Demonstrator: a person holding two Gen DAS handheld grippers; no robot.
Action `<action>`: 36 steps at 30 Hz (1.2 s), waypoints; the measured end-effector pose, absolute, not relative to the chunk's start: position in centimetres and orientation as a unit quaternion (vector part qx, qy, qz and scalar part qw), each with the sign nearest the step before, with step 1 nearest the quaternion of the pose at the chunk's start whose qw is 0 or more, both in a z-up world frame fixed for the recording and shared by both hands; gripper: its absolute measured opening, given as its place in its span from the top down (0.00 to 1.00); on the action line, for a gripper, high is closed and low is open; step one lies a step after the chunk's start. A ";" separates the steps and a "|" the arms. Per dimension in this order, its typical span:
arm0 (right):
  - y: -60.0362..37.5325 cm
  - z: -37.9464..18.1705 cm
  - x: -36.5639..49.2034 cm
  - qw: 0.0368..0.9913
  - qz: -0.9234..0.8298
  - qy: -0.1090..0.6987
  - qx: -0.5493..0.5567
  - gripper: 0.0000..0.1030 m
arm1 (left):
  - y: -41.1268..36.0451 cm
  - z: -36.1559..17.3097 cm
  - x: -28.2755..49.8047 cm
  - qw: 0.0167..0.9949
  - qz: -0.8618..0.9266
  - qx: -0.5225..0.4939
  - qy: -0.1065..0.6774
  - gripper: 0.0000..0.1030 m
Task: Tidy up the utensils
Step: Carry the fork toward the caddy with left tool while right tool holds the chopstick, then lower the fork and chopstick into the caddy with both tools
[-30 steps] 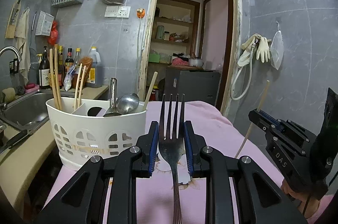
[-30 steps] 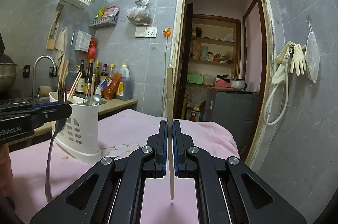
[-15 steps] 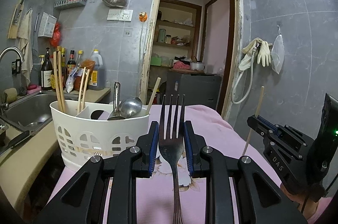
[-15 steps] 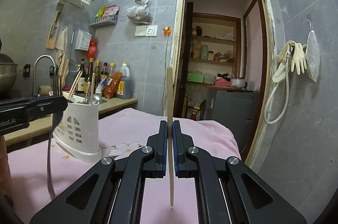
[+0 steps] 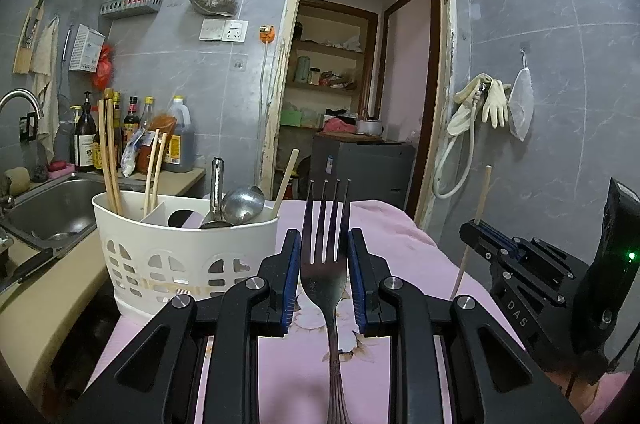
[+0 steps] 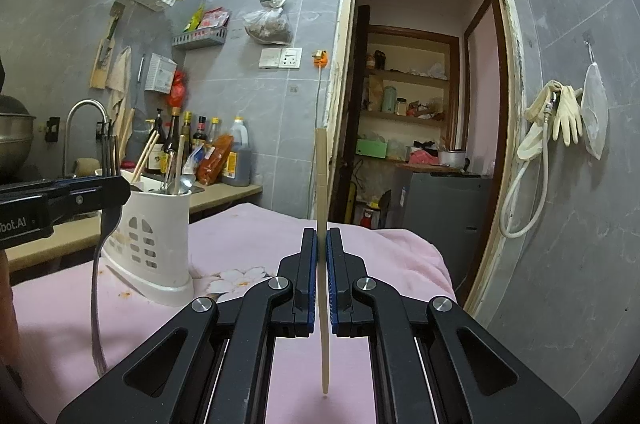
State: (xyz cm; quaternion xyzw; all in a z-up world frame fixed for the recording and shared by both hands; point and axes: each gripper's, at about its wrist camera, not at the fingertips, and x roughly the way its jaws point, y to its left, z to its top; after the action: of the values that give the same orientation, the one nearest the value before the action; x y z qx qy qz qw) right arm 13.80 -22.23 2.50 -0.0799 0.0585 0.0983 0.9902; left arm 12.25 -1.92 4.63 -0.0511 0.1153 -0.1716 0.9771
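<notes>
My left gripper [image 5: 324, 260] is shut on a steel fork [image 5: 325, 224], held upright with its tines up and its handle hanging below the jaws. My right gripper [image 6: 321, 264] is shut on a pale wooden chopstick [image 6: 321, 184], also held upright. A white slotted utensil caddy [image 5: 180, 256] stands on the pink cloth just left of the fork and holds chopsticks, a ladle and a spoon. From the right wrist view the caddy [image 6: 156, 224] sits at the left, with the left gripper [image 6: 100, 184] and the hanging fork [image 6: 96, 284] in front of it.
The pink flowered cloth [image 5: 392, 224] covers the table. A steel sink [image 5: 48, 200] with a tap and a row of sauce bottles [image 5: 132, 128] lies to the left, beyond the caddy. An open doorway [image 6: 420, 144] is behind, and gloves and a hose [image 6: 560, 120] hang on the right wall.
</notes>
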 end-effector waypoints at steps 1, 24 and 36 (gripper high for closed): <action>-22.2 2.5 13.7 0.990 0.098 0.057 -0.080 0.97 | -1.9 4.7 12.3 0.977 -0.171 -0.052 0.115 0.81; -21.0 3.8 13.8 0.989 0.116 0.051 -0.072 0.97 | -0.7 5.4 12.8 0.976 -0.161 -0.075 0.124 1.00; -20.6 5.3 13.7 0.990 0.122 0.033 -0.066 0.97 | -0.3 7.0 12.5 0.979 -0.152 -0.057 0.124 1.00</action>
State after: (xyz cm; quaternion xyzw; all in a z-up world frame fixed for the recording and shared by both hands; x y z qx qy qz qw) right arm 13.70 -20.56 5.28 -0.0663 0.0332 0.1220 0.9898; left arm 12.49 -0.34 7.02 -0.0568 0.1243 -0.1520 0.9789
